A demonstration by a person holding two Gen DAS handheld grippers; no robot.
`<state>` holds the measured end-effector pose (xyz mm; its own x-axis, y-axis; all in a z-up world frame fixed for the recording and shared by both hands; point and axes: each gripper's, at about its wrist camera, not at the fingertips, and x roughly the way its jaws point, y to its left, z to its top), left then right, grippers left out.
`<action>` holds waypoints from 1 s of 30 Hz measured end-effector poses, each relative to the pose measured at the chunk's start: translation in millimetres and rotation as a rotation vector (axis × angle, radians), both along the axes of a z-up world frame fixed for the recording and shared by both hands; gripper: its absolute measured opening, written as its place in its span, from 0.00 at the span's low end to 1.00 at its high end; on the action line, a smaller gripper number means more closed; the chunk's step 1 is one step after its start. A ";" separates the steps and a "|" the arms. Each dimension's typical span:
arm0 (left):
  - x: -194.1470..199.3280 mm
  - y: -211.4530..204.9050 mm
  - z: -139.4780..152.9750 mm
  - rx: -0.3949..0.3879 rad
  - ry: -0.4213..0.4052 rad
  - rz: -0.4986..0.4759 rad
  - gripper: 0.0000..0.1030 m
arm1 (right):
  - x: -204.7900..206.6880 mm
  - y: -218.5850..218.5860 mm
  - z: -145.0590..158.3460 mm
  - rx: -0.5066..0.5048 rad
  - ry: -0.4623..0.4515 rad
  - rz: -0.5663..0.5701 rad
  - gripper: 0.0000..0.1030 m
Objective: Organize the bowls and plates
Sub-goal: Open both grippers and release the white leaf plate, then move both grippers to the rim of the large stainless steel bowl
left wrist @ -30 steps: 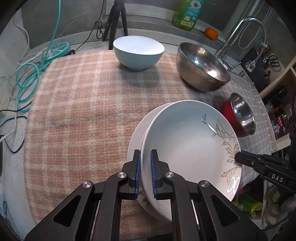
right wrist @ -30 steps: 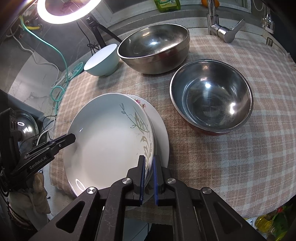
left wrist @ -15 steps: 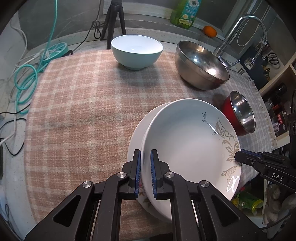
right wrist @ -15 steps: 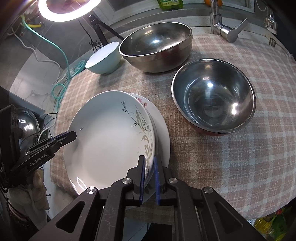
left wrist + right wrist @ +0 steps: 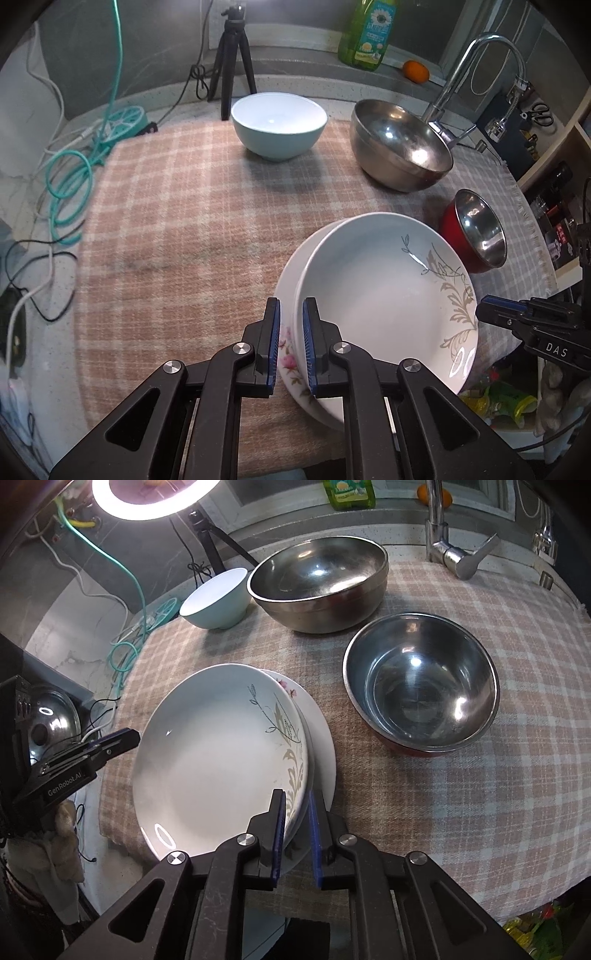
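Observation:
A deep white plate with a grey leaf pattern (image 5: 380, 306) (image 5: 221, 753) sits on a flat white plate with pink flowers (image 5: 286, 343) (image 5: 321, 738) on the checked cloth. My left gripper (image 5: 290, 345) is shut on the near rims of the stacked plates. My right gripper (image 5: 297, 829) is shut on the rims of the same stack from the opposite side. A light blue bowl (image 5: 279, 123) (image 5: 216, 602), a large steel bowl (image 5: 400, 142) (image 5: 319, 581) and a red-sided steel bowl (image 5: 474, 229) (image 5: 419, 681) stand apart on the cloth.
A faucet (image 5: 461, 74) (image 5: 448, 550), a green soap bottle (image 5: 367, 33) and an orange (image 5: 415, 70) are at the back. A tripod (image 5: 232, 59) and teal cable (image 5: 70, 177) lie at the left. The plates overhang the cloth's front edge (image 5: 122, 838).
Both grippers stay clamped on the plate stack. The views have tilted and pulled back slightly, so the stack sits a little lower in frame.

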<state>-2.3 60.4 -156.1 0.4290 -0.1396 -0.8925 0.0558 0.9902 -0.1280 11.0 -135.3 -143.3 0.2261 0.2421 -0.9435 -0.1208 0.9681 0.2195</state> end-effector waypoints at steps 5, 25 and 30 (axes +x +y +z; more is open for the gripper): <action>0.2 -1.1 18.3 0.026 -0.054 -0.025 0.10 | -2.2 2.3 14.0 -0.033 -0.051 0.028 0.16; 36.2 12.3 48.6 -0.022 -0.141 -0.194 0.11 | 12.7 27.9 59.0 -0.037 -0.209 -0.028 0.38; 43.6 11.7 47.2 -0.042 -0.137 -0.203 0.10 | 16.6 27.7 67.0 -0.114 -0.225 -0.021 0.38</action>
